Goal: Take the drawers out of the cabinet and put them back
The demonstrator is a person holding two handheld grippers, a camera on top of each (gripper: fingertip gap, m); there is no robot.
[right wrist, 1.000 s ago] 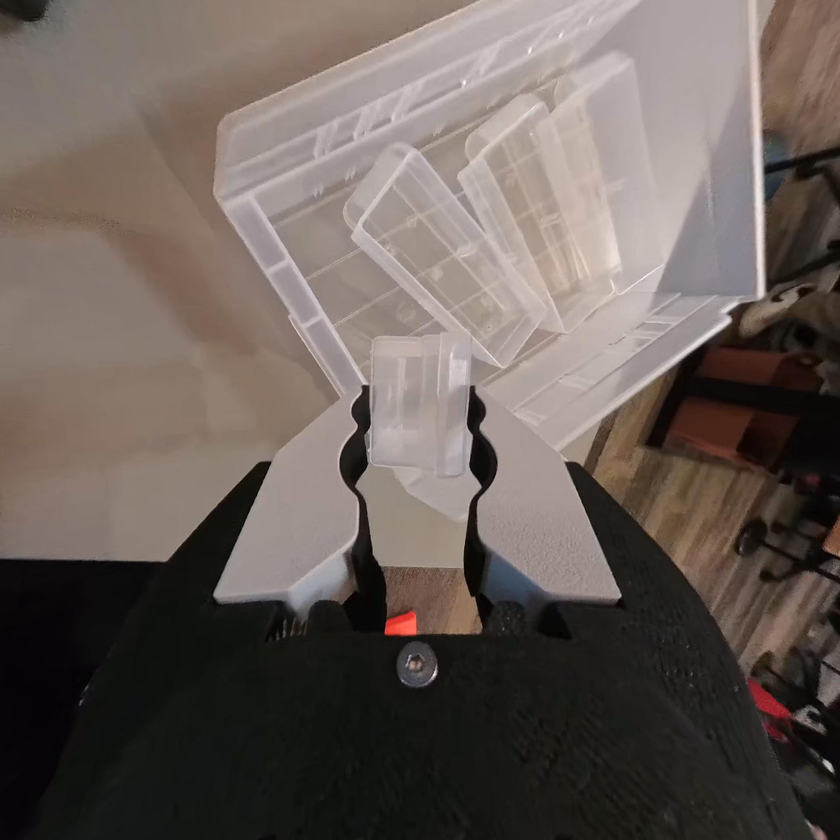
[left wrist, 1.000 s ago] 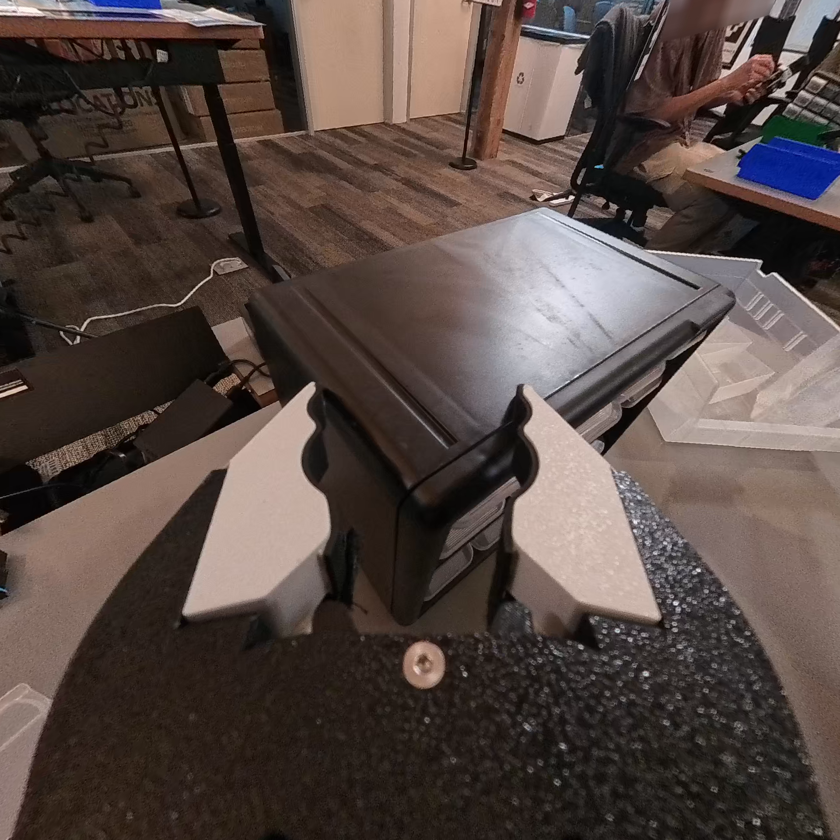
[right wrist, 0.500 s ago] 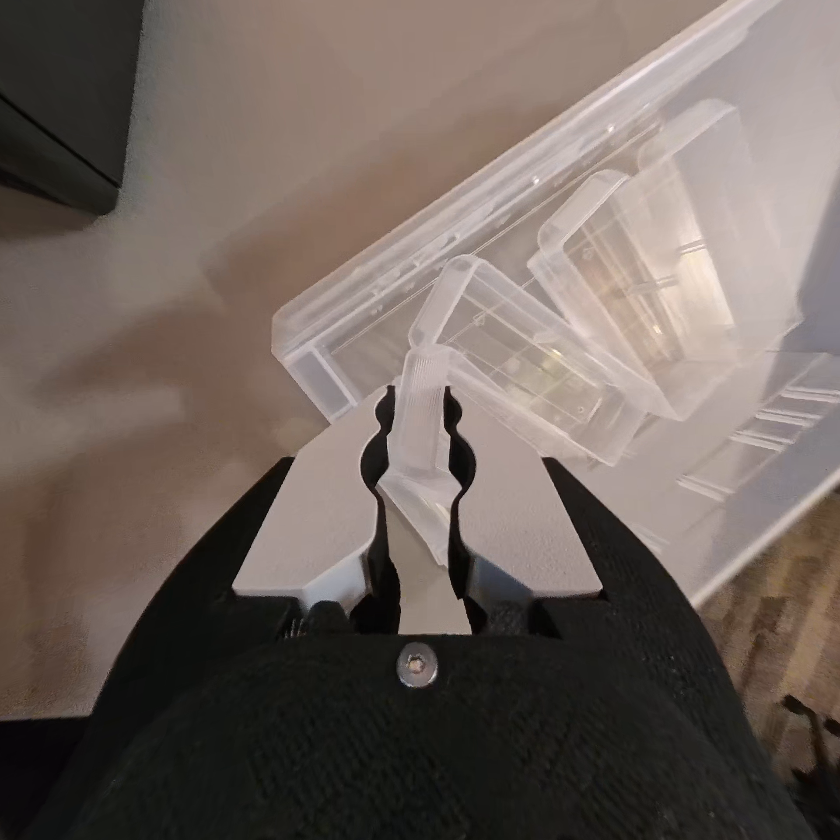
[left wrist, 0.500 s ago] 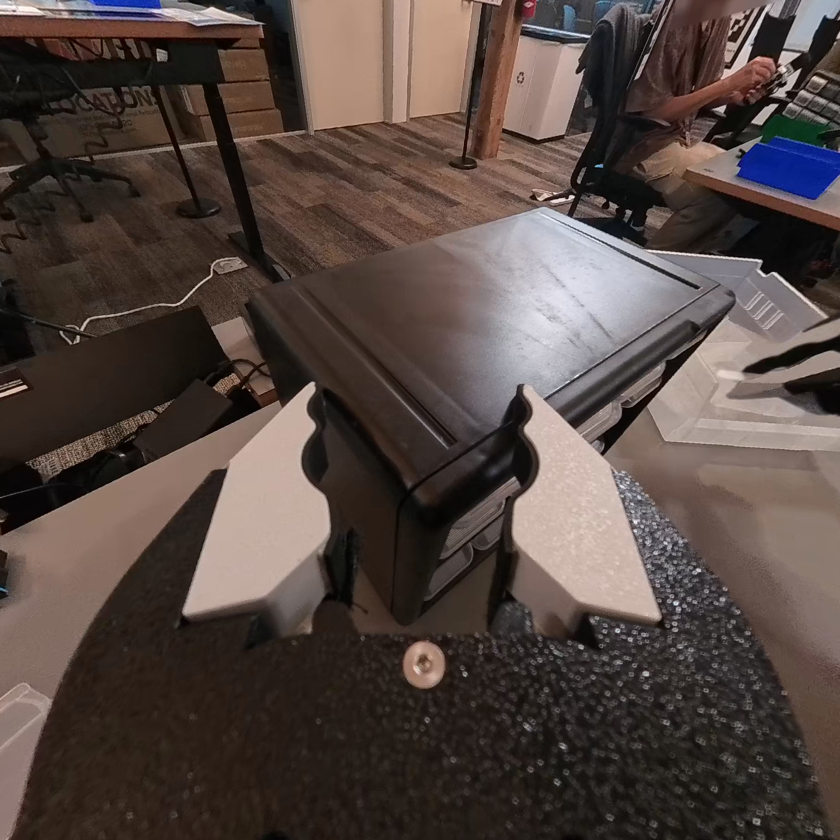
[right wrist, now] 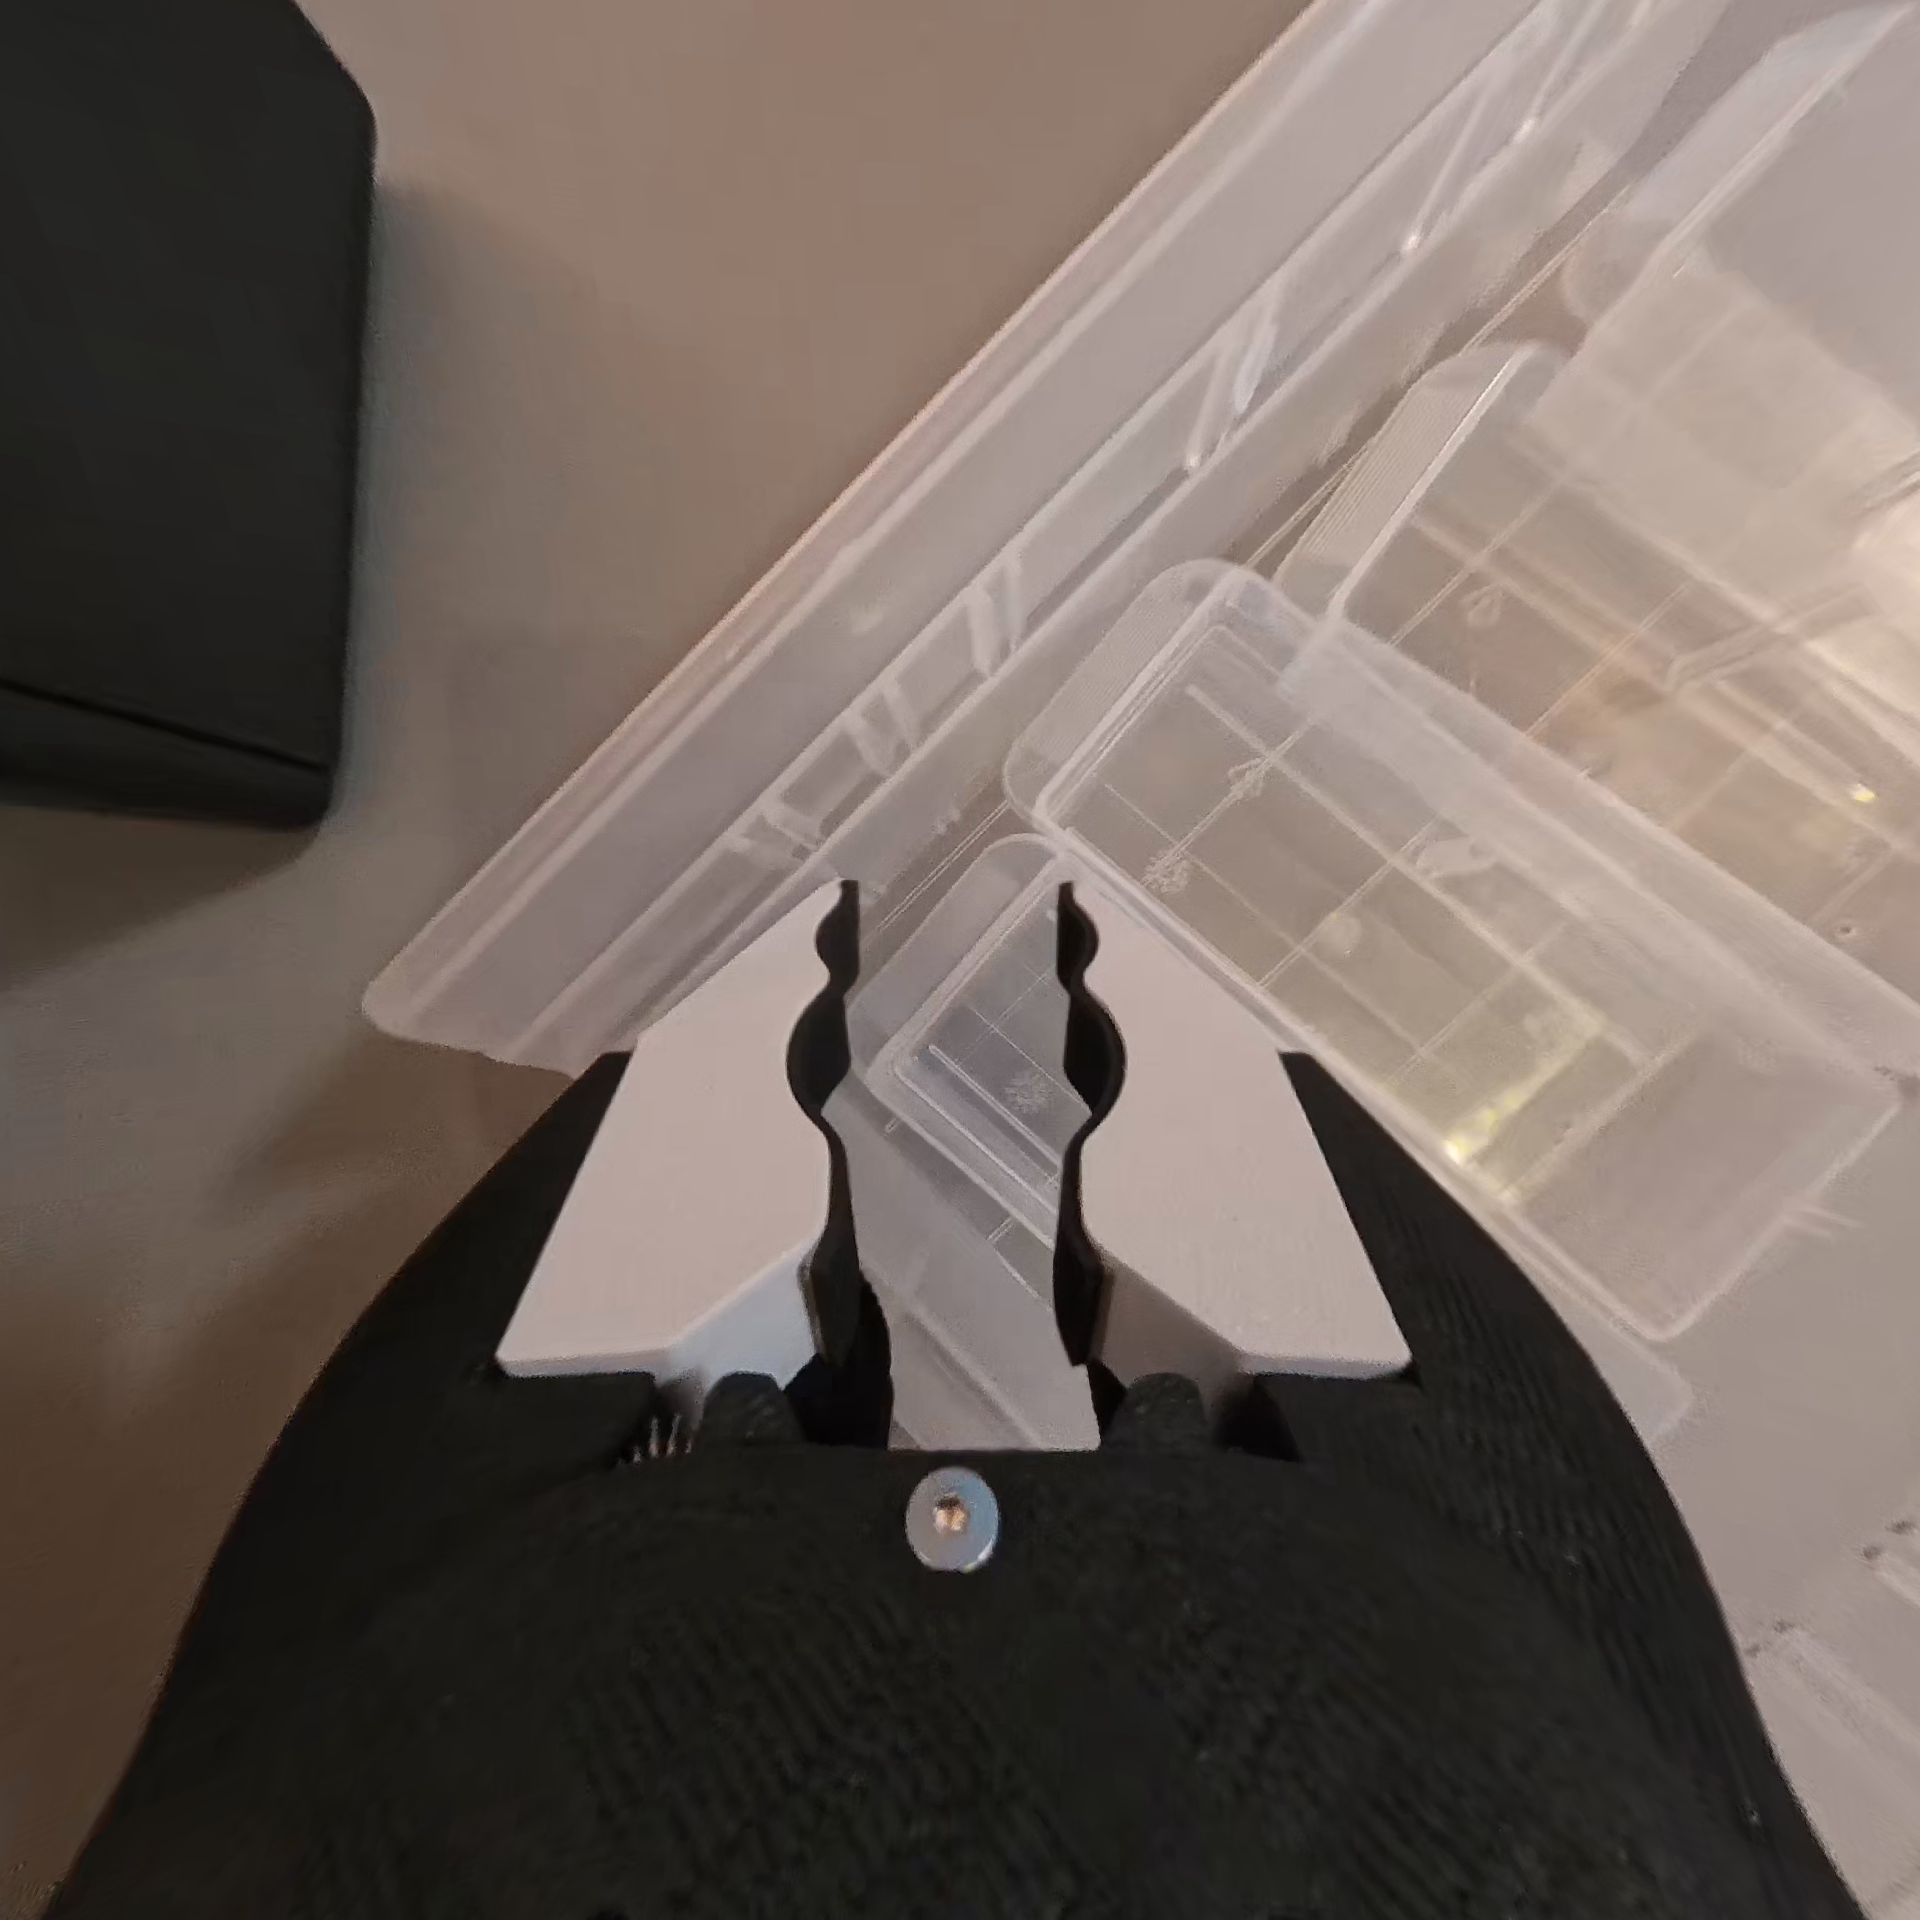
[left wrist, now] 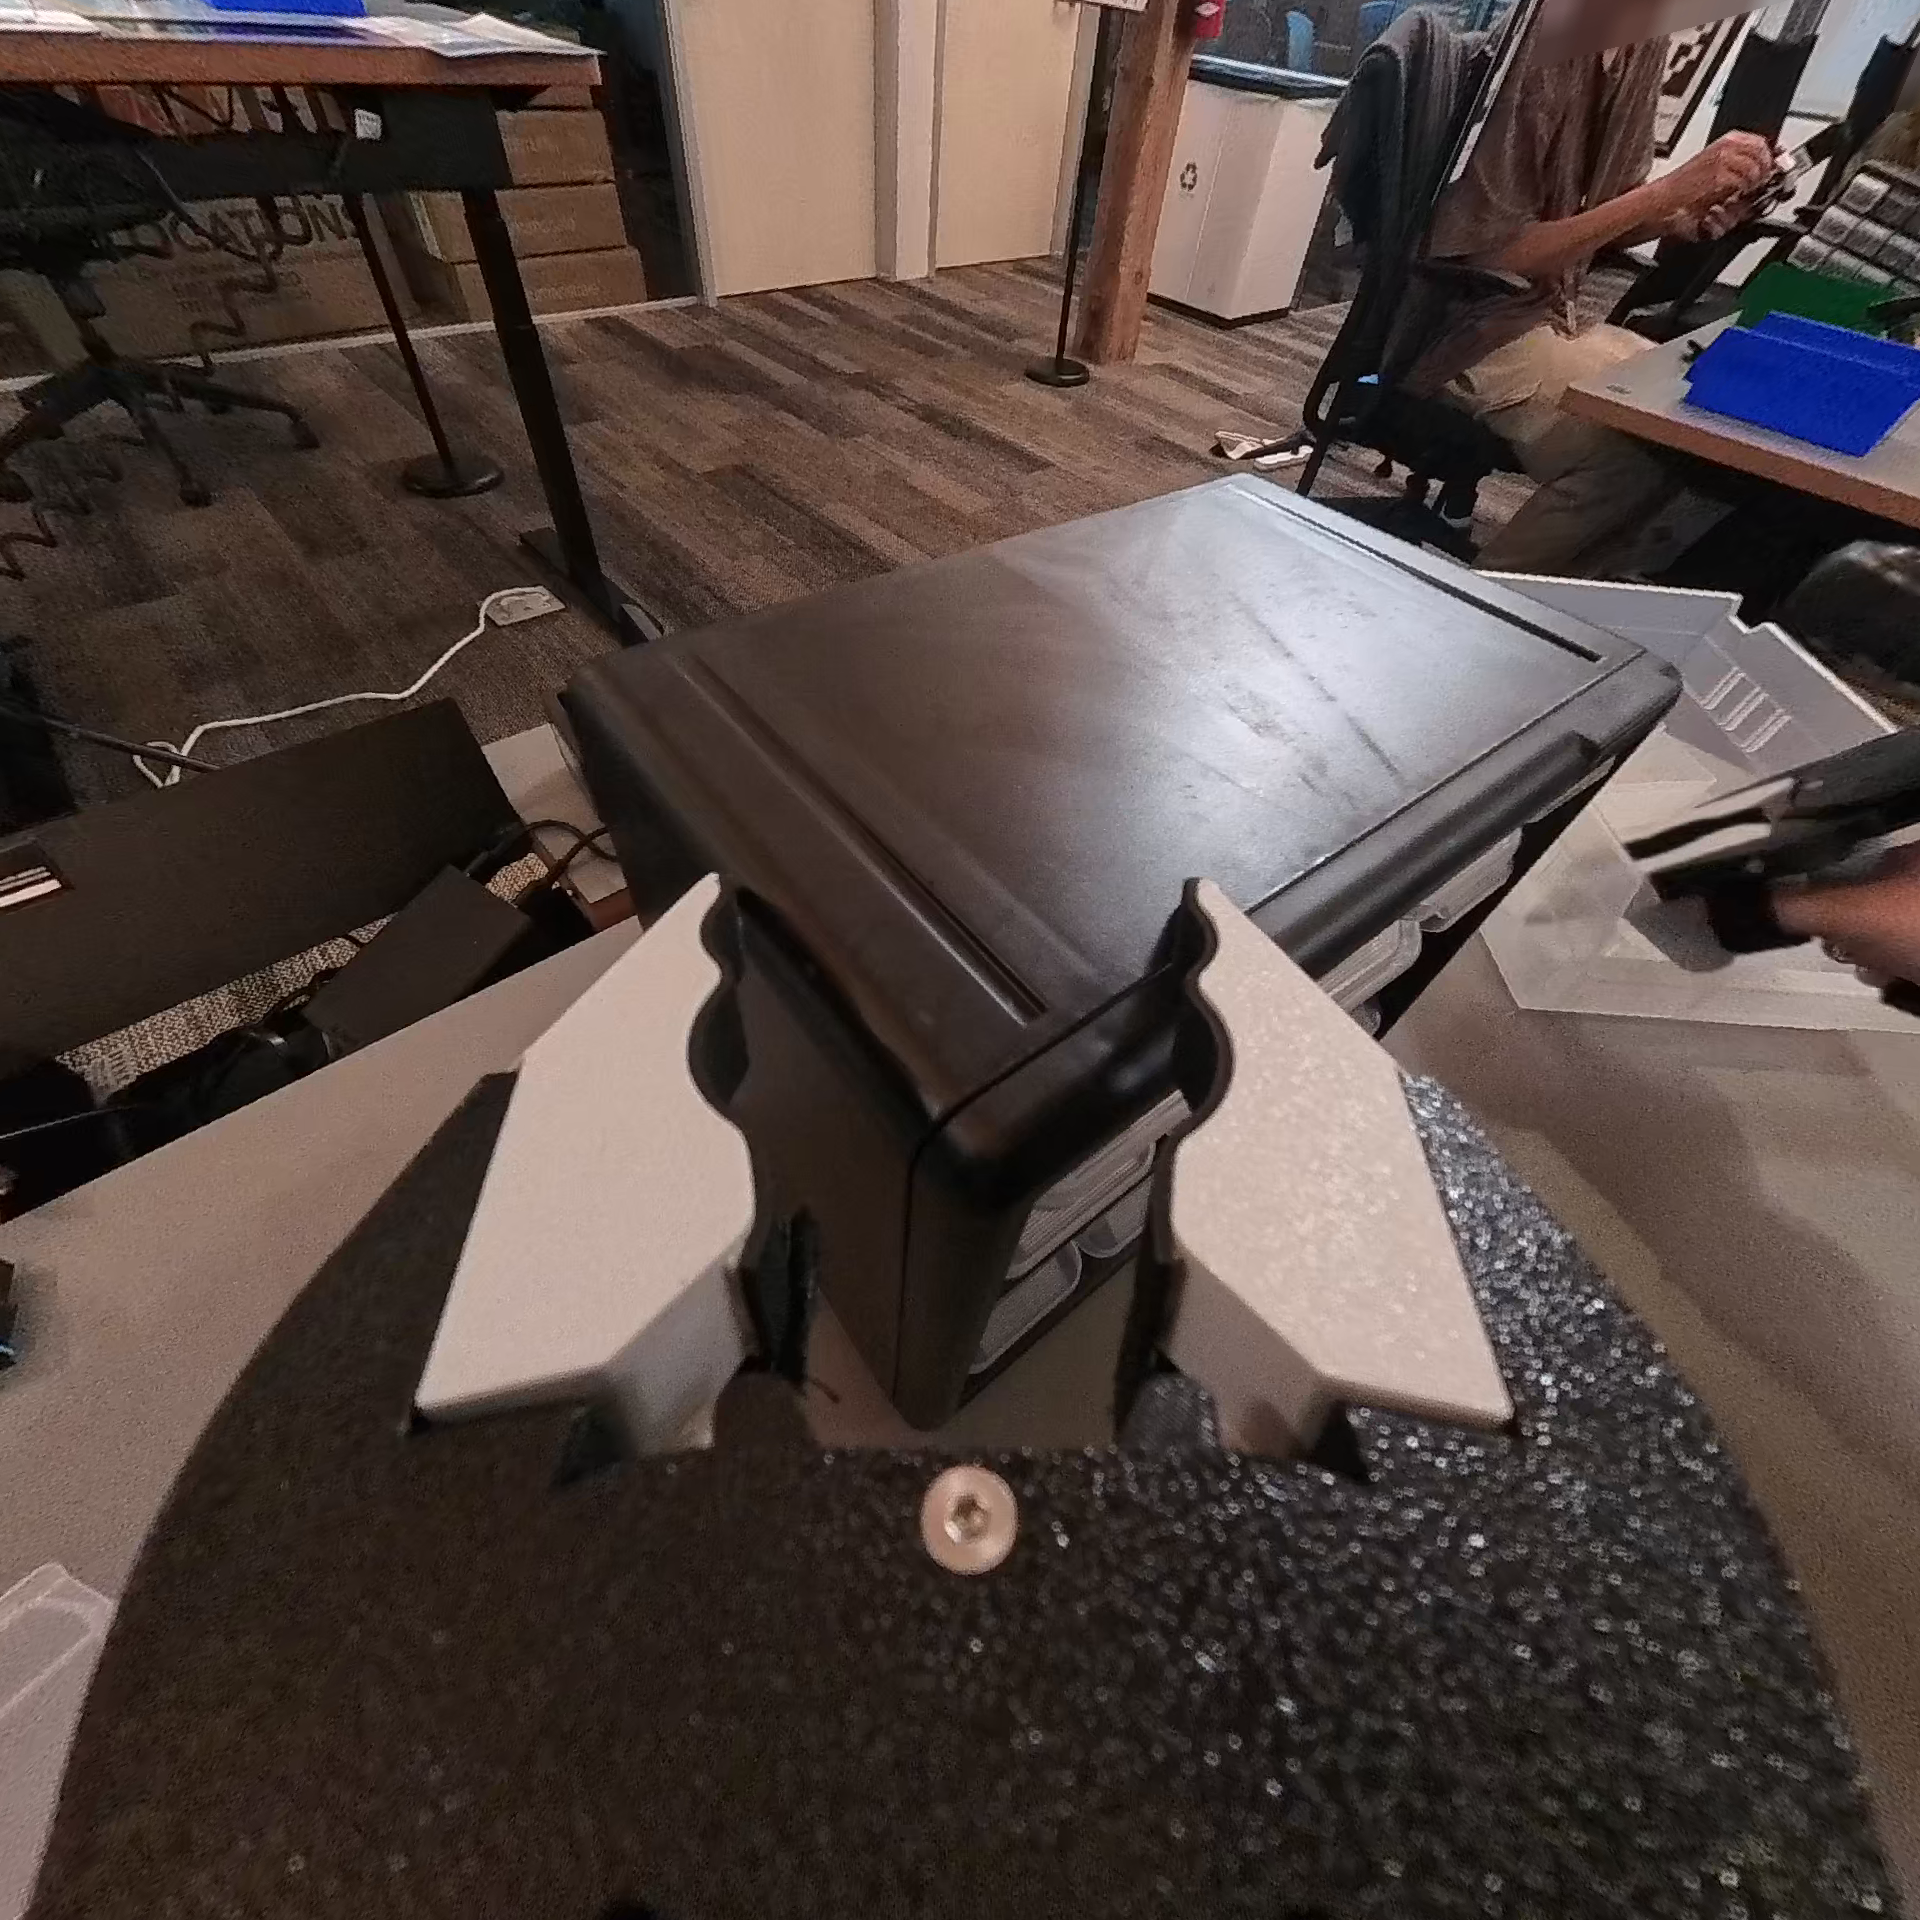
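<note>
The left claw (left wrist: pixel 956 1049) was spread around the near top corner of the black cabinet (left wrist: pixel 1122 727), one finger against its side wall and the other against its front edge; whether the pads actually pressed on it could not be made out. The claw's own black body hid the foot of the cabinet and most of the surface (left wrist: pixel 1662 1164) beneath it. Only thin slivers of the clear drawers (left wrist: pixel 1081 1216) left in the cabinet showed along its front, partly behind the right finger.

The right claw (right wrist: pixel 956 935) was pinching a small clear drawer (right wrist: pixel 966 1049), its fingers close on either side of it. The drawer's lower end disappeared between the fingers, and its outline blended with the clear plastic behind. It was held over the near corner of a large clear tray (right wrist: pixel 727 831) lying on the pale surface (right wrist: pixel 623 312). Two more clear drawers (right wrist: pixel 1403 935) lay overlapped in the tray, the farther one cut off by the frame's right edge.

A dark corner of the cabinet (right wrist: pixel 156 416) showed at upper left in the right wrist view, well apart from the tray, with bare surface between them. In the left wrist view the right claw (left wrist: pixel 1766 842) came in from the right edge, blurred, above the tray (left wrist: pixel 1714 665) just beside the cabinet front. A person (left wrist: pixel 1558 208) sat on a chair far behind.
</note>
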